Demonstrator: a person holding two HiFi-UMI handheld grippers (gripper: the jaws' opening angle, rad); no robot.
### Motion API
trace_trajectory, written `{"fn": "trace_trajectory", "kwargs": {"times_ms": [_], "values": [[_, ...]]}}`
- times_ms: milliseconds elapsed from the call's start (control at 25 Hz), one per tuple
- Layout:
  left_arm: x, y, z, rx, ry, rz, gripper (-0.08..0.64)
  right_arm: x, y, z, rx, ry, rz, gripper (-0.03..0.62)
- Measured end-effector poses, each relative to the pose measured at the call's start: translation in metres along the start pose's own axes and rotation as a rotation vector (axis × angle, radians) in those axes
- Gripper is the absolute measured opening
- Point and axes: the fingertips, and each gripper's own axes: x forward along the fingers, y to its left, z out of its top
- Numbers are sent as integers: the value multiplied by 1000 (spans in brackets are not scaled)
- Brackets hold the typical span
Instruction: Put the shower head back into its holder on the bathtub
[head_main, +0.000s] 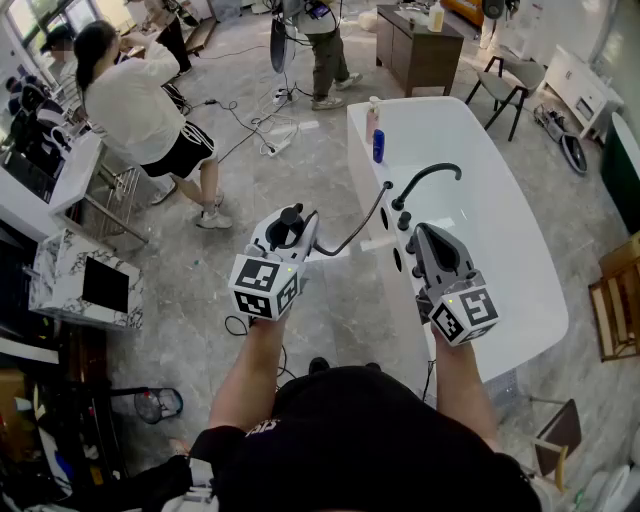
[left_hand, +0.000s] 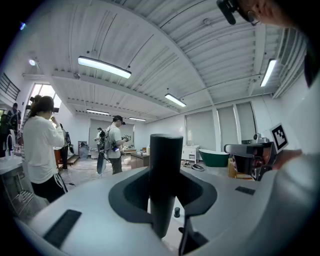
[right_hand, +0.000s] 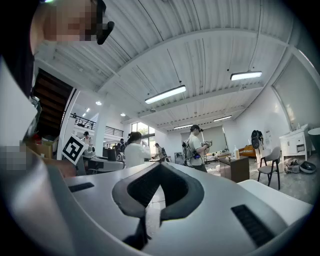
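Observation:
A white bathtub stands at the right in the head view, with a black curved faucet and black fittings on its near rim. Which fitting is the holder I cannot tell. My left gripper is left of the tub, over the floor, shut on the black shower head. The black hose runs from it to the rim. In the left gripper view the shower head stands upright between the jaws of the left gripper. My right gripper hovers over the rim, shut and empty; the right gripper holds nothing.
A pink bottle and a blue bottle stand on the tub's far rim. A person in white and another person stand beyond, with cables on the floor. A cabinet, a chair and marble tables surround the area.

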Motion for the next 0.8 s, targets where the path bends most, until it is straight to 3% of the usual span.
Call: {"fn": "trace_trajectory", "kwargs": {"times_ms": [640, 800], "values": [[-4, -10, 16, 1, -16, 10, 125, -25, 4, 3, 8, 11, 1, 12], [1, -22, 24, 7, -27, 2, 125, -35, 5, 1, 47, 13, 61, 12]]}}
